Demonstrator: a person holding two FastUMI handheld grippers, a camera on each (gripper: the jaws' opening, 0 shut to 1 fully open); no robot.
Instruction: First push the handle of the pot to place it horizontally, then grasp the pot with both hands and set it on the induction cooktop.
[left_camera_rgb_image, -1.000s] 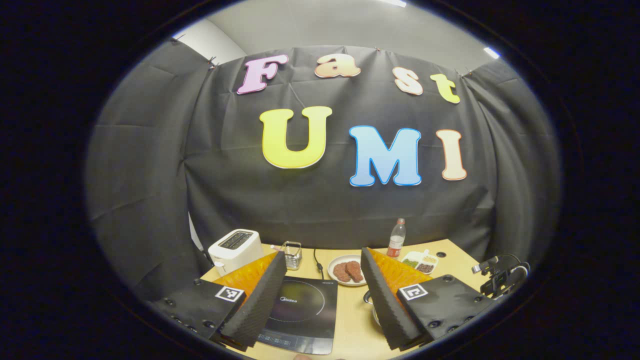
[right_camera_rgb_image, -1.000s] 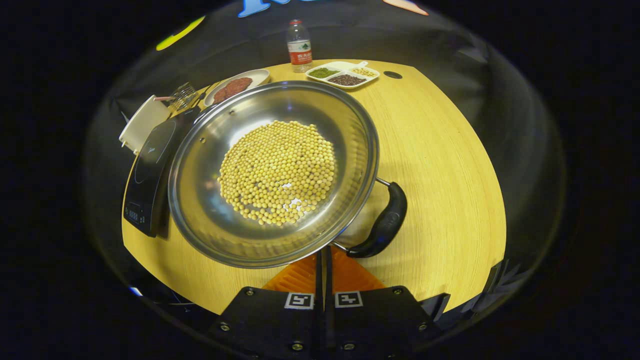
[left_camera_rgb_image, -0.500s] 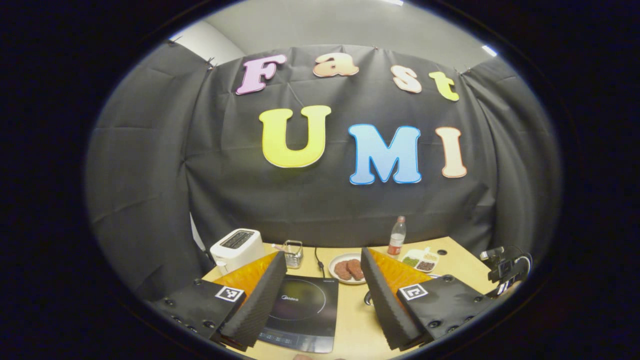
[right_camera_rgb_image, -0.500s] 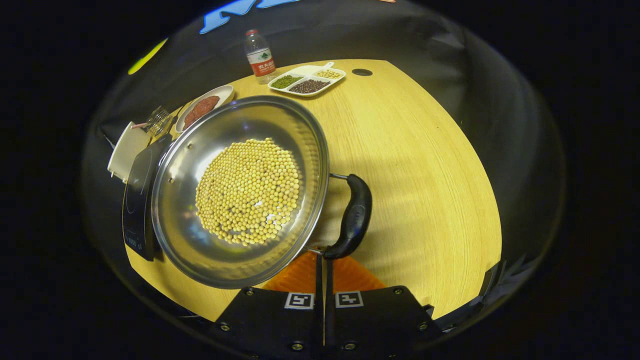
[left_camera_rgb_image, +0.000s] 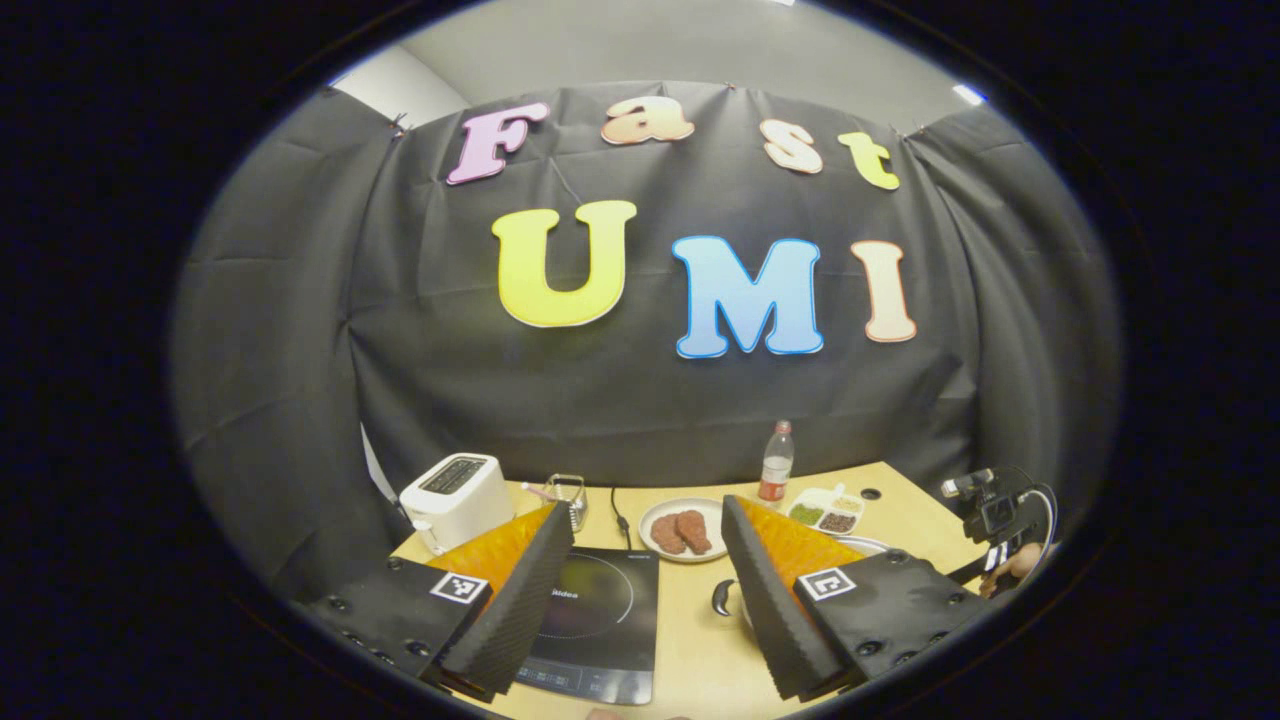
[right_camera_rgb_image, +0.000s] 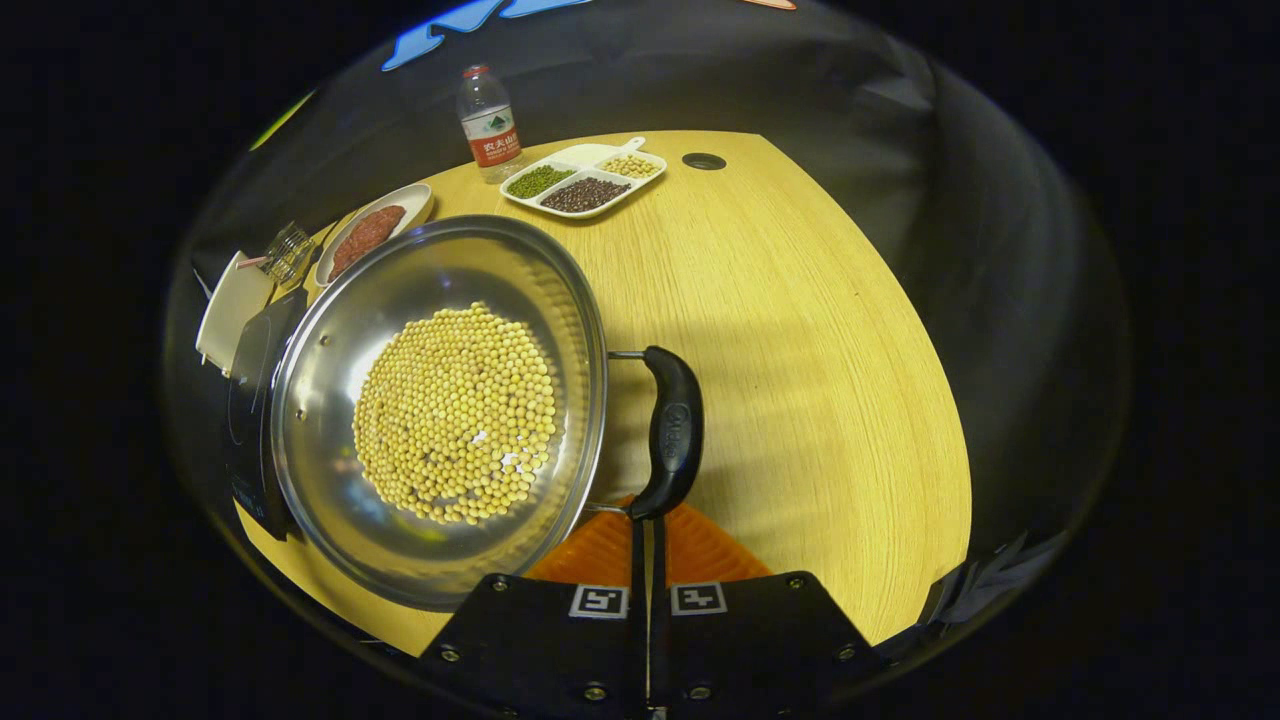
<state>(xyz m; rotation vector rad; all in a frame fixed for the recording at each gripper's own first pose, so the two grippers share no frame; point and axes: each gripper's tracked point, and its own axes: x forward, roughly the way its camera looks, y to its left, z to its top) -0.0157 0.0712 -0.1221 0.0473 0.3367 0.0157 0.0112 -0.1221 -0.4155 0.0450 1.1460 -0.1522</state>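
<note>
On the table (right_camera_rgb_image: 800, 330), the pot (right_camera_rgb_image: 330, 520) of beans (right_camera_rgb_image: 455, 415) sits beside the cooktop (right_camera_rgb_image: 245, 400), not on it. Risk: a hard shove at the handle (right_camera_rgb_image: 672, 435) could skid the pot and spill beans. Right gripper (right_camera_rgb_image: 648, 535) fingers pressed together, tips at the handle's near end, gripping nothing. Left gripper (left_camera_rgb_image: 645, 560) wide apart, empty, above cooktop.

Black cloth wall (left_camera_rgb_image: 620, 400) hung in creased panels behind a light wooden table (right_camera_rgb_image: 800, 330). Above the cloth, plain grey ceiling (left_camera_rgb_image: 640, 50) with a lit strip (left_camera_rgb_image: 967, 95) at the right. Round cable hole (right_camera_rgb_image: 703, 161) near the table's far edge.
</note>
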